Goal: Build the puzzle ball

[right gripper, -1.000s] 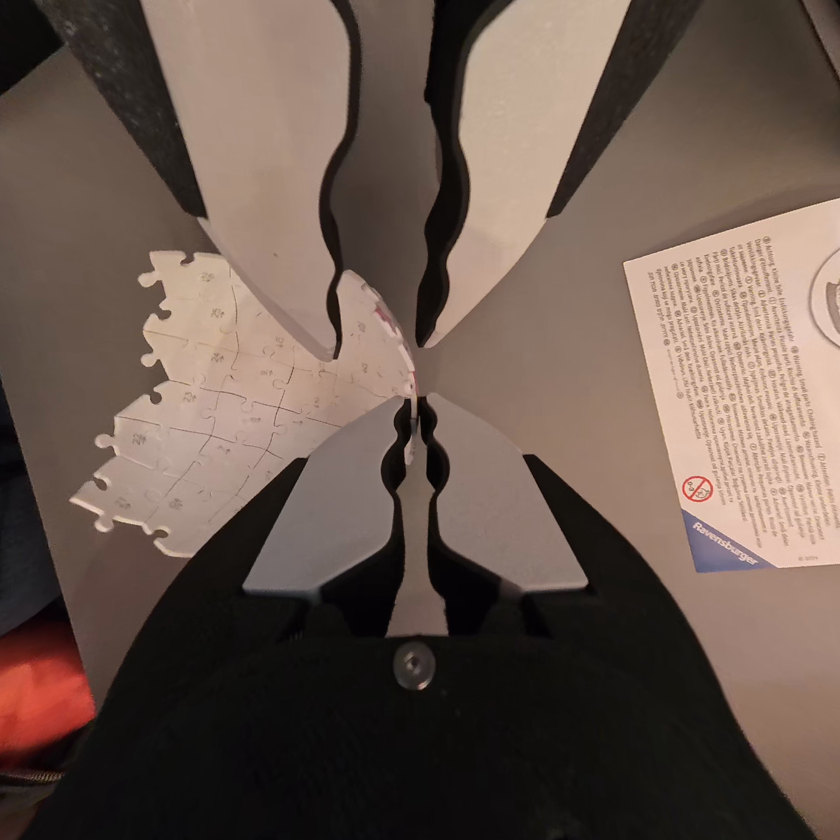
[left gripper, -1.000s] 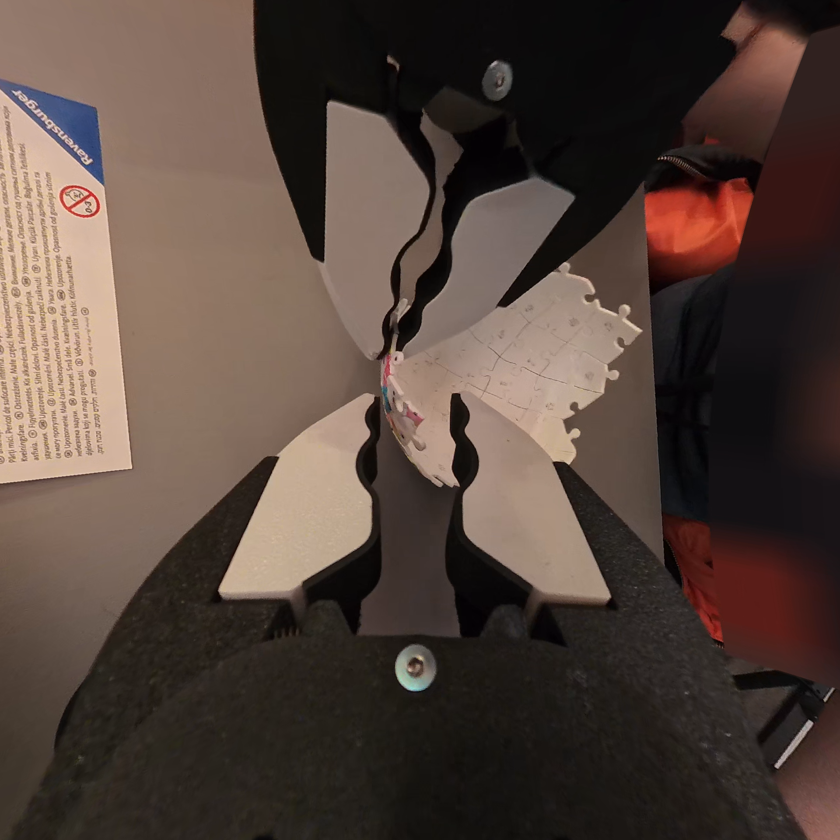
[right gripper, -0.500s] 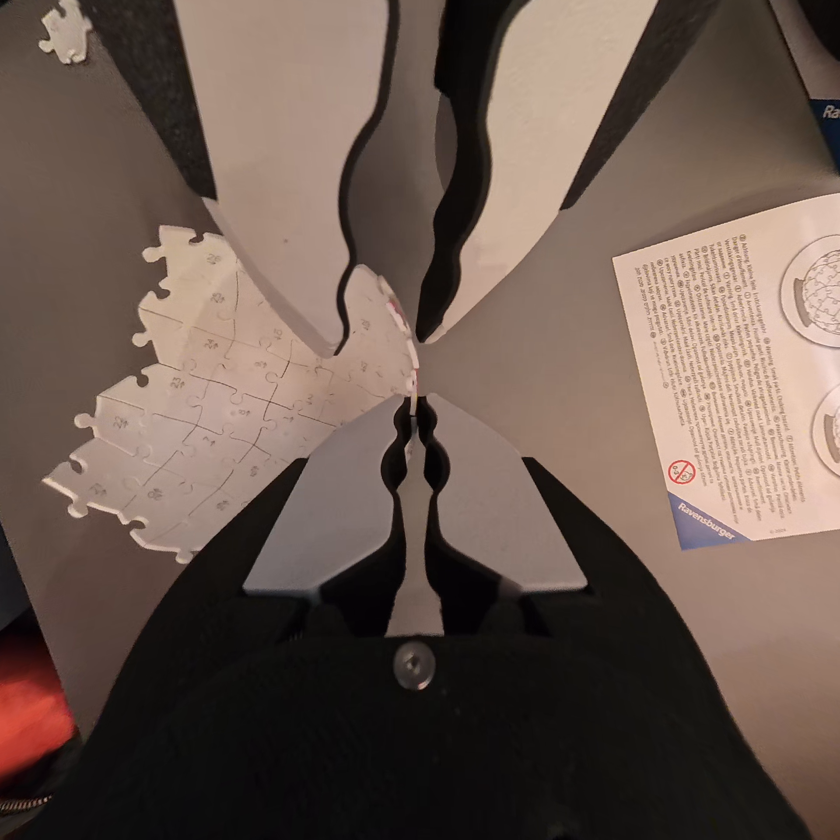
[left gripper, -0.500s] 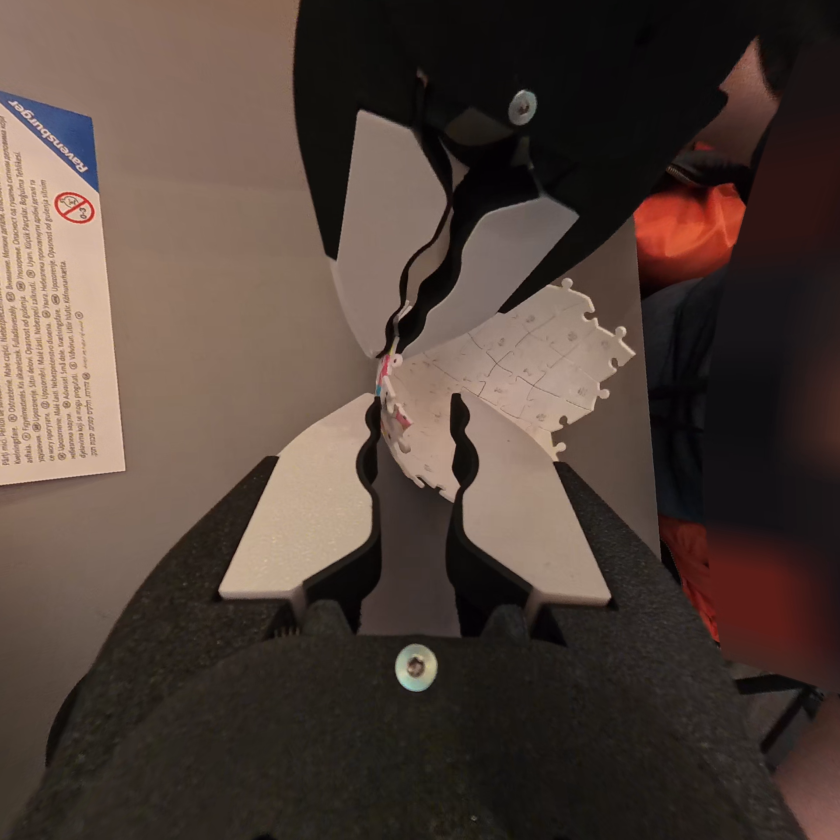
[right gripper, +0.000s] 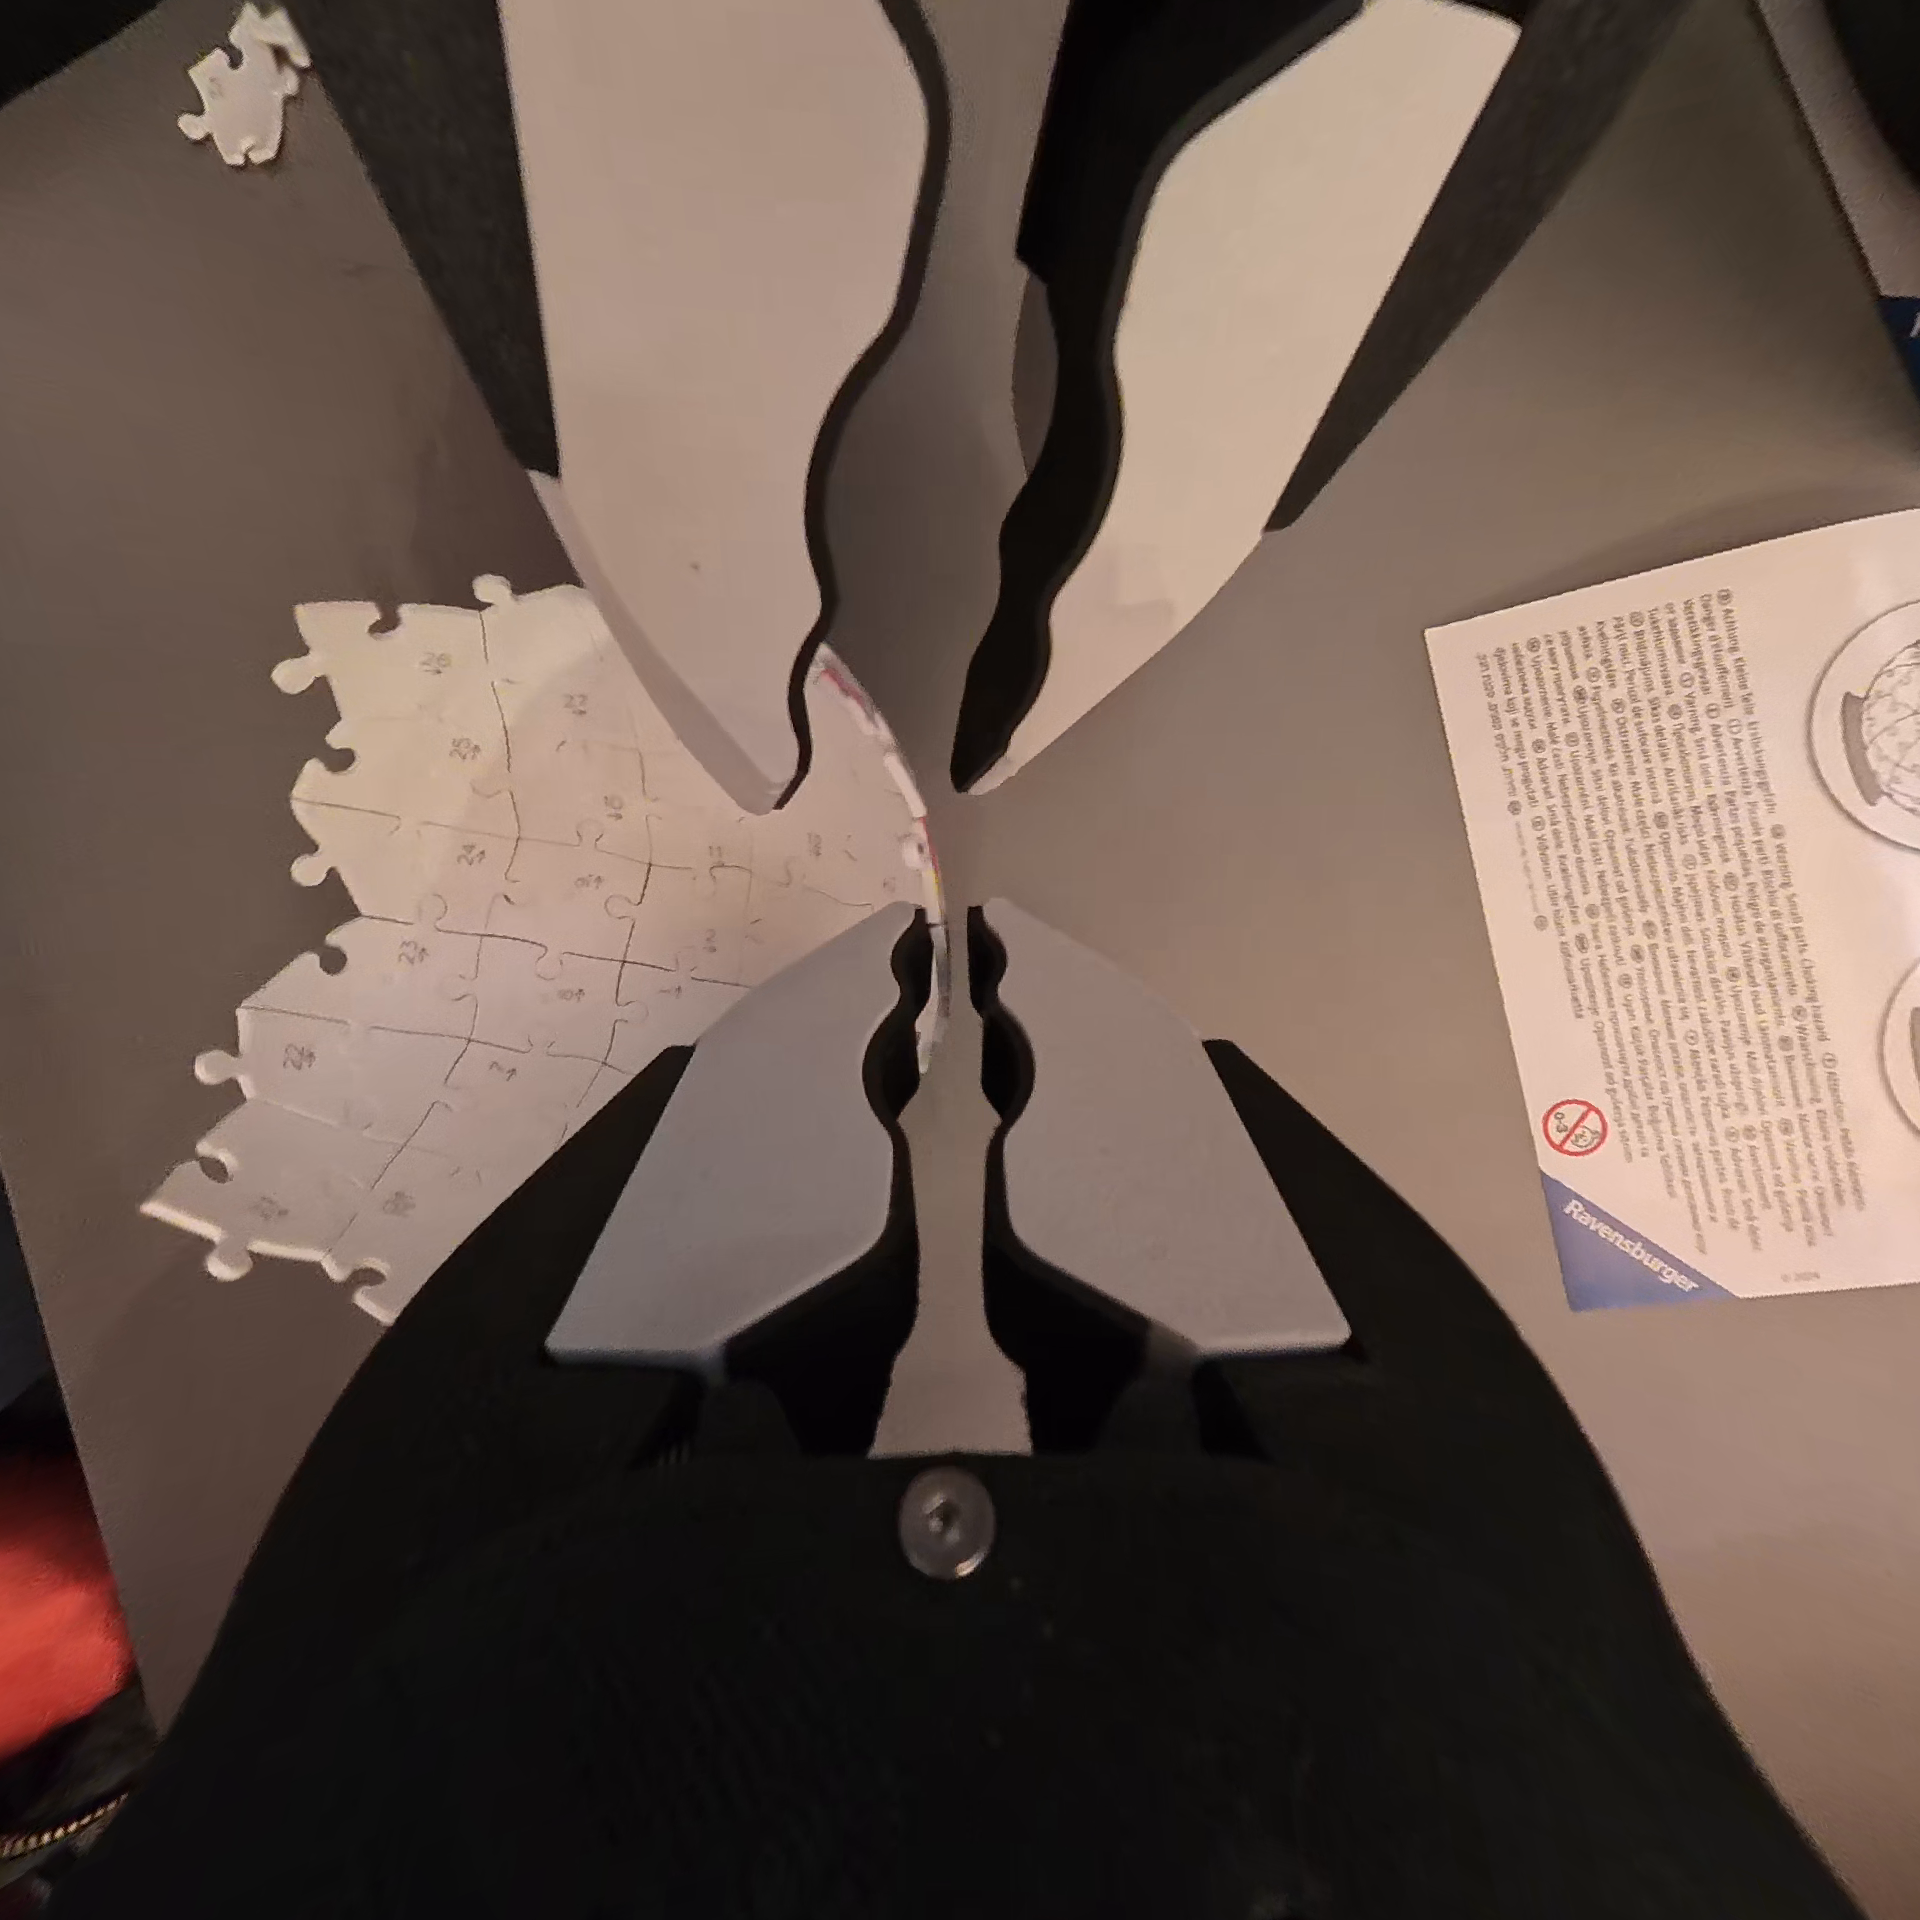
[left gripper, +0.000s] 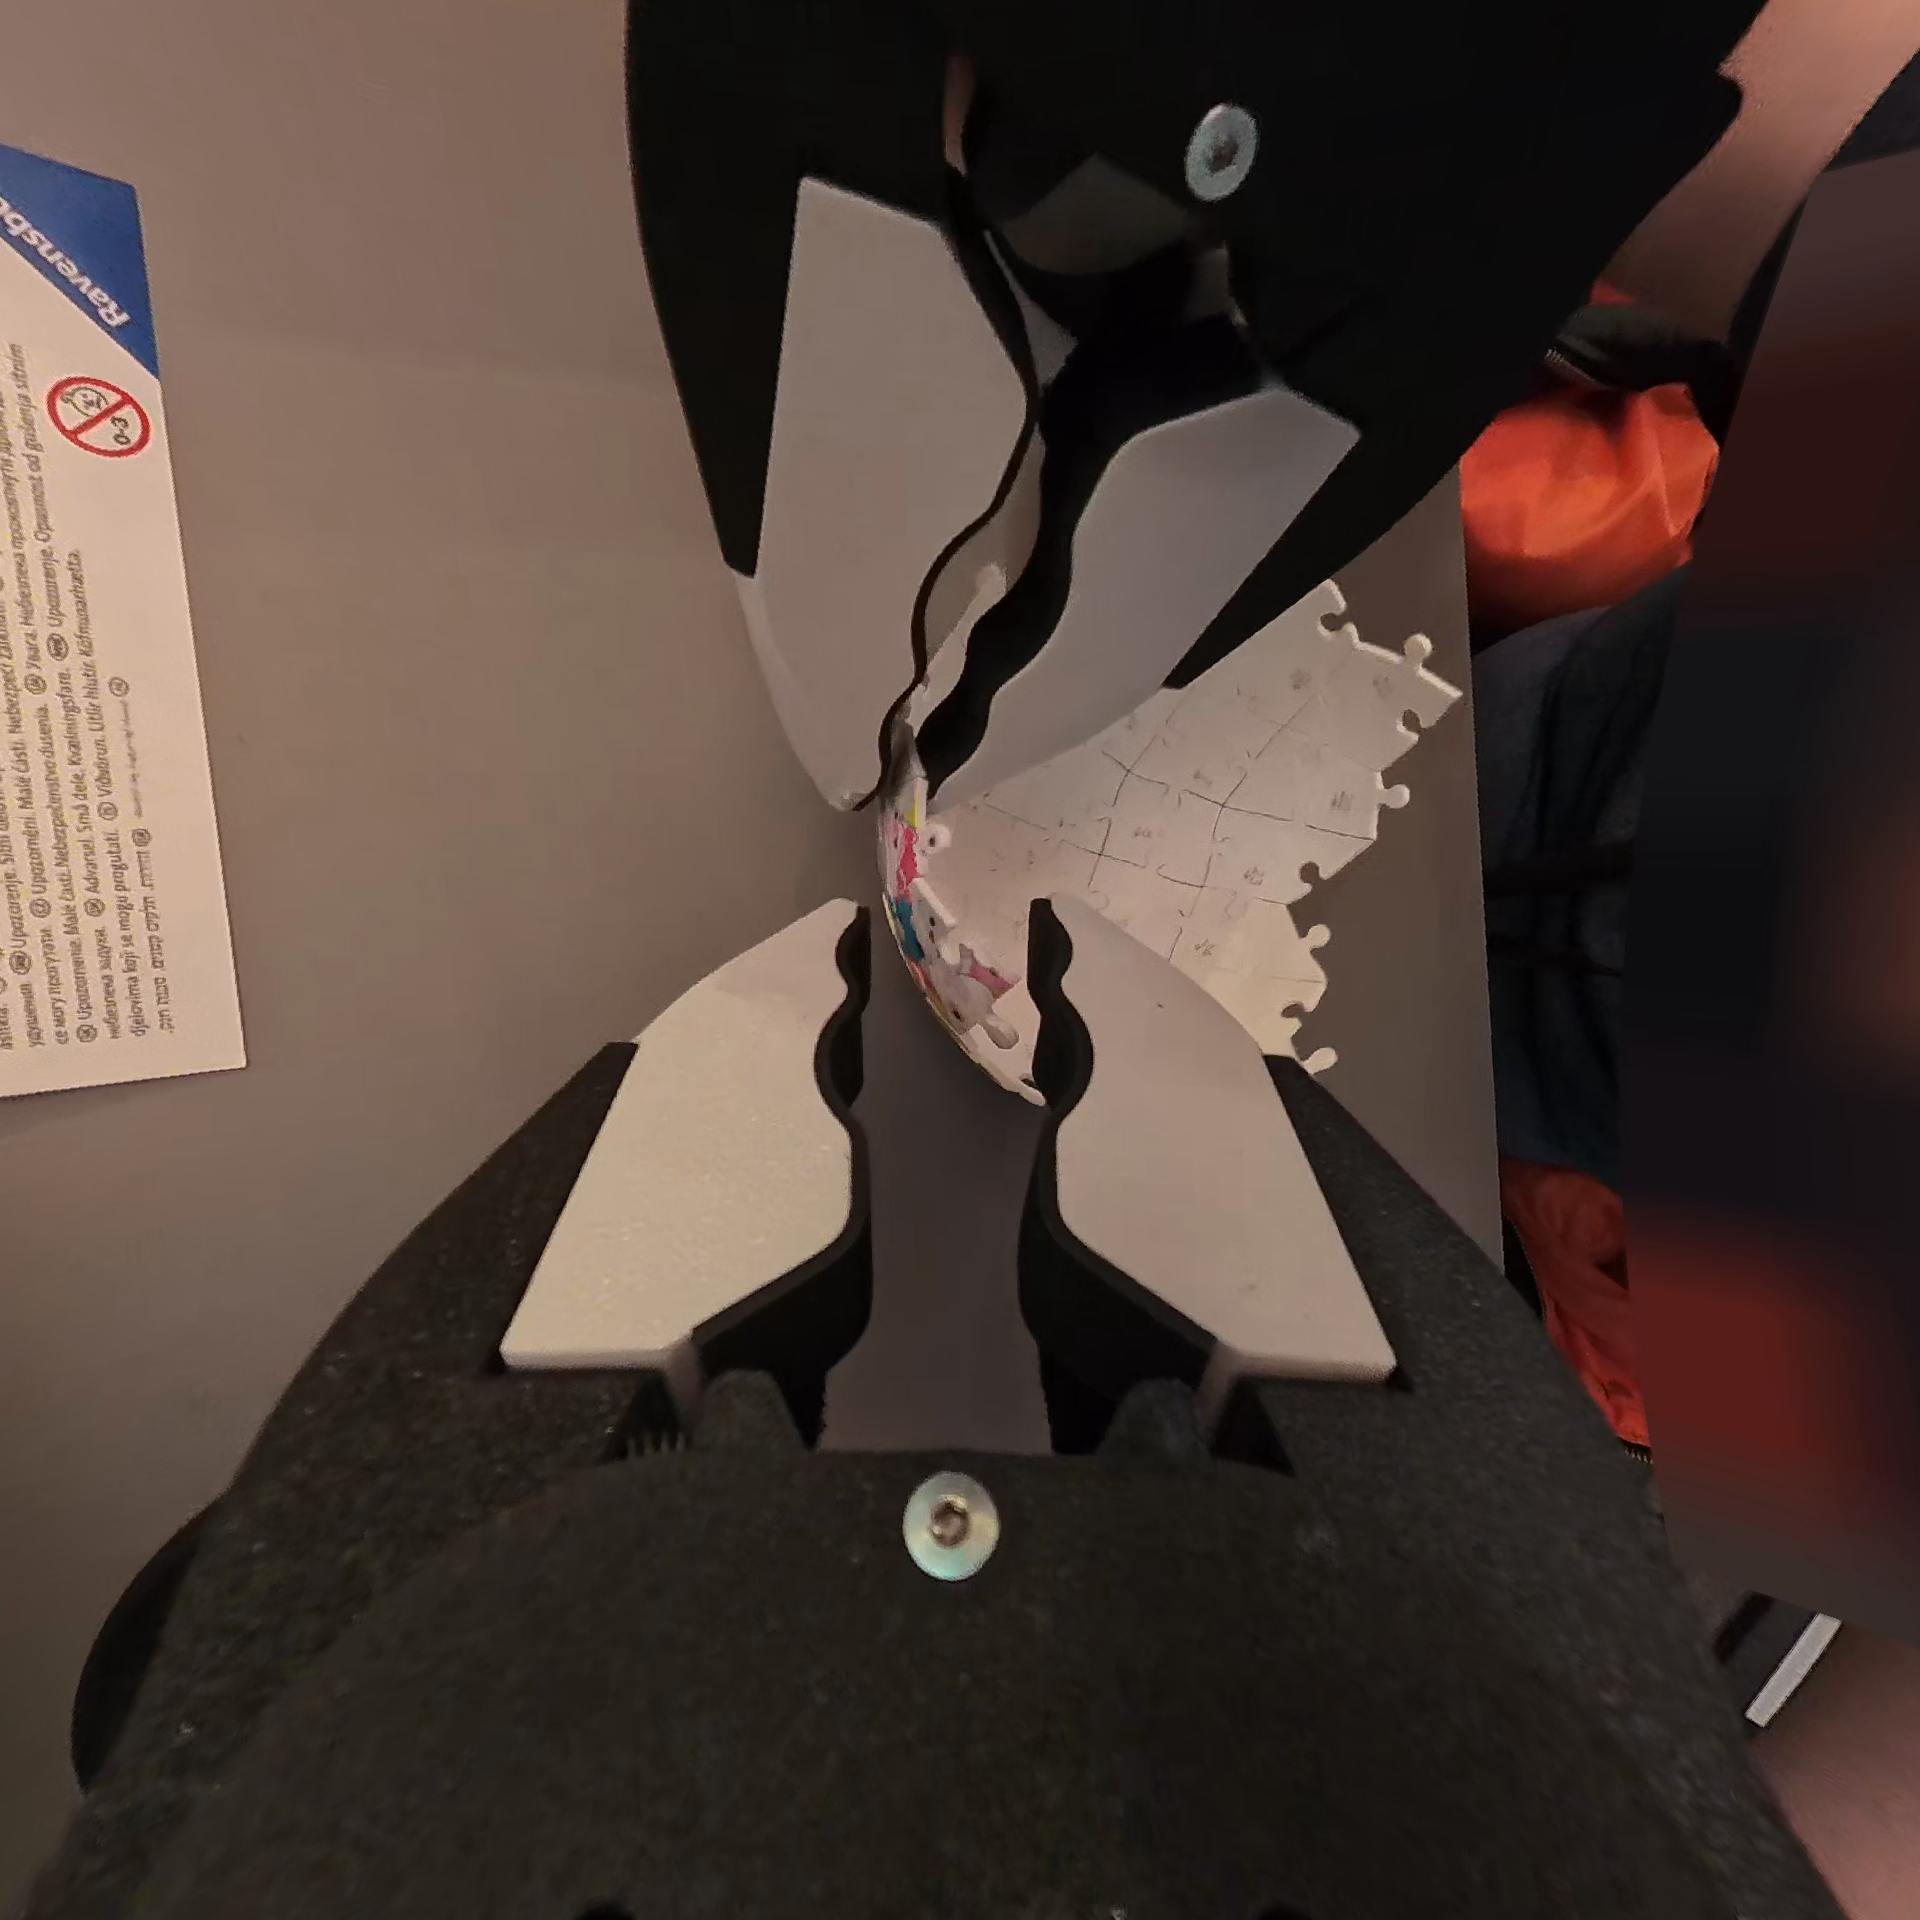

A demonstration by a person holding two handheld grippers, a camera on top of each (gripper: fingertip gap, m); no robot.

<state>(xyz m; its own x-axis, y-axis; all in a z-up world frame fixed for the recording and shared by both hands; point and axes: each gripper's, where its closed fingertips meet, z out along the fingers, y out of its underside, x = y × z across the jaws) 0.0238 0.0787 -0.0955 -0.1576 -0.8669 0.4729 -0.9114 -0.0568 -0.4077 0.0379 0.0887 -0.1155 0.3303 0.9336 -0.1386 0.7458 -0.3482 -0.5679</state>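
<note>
A partly built puzzle ball shell (left gripper: 1195,831) is curved, white inside and coloured outside; it also shows in the right wrist view (right gripper: 540,894). My right gripper (right gripper: 943,920) is shut on the shell's rim and holds it above the grey table (right gripper: 1195,831). In the left wrist view it (left gripper: 899,790) comes in from the top. My left gripper (left gripper: 948,914) is open, with the shell's coloured edge between its fingers, and I cannot tell whether they touch it. In the right wrist view it (right gripper: 871,795) straddles the rim from above.
A white and blue instruction leaflet (right gripper: 1683,935) lies on the table, at the left in the left wrist view (left gripper: 83,727). One loose white puzzle piece (right gripper: 239,94) lies far left. Orange fabric (left gripper: 1579,488) sits beyond the table edge. The tips of both grippers are at nearly the same place.
Both grippers and the shell have shifted together over the table; more of the coloured side shows, and the loose piece has come into view. Both jaws stand as before.
</note>
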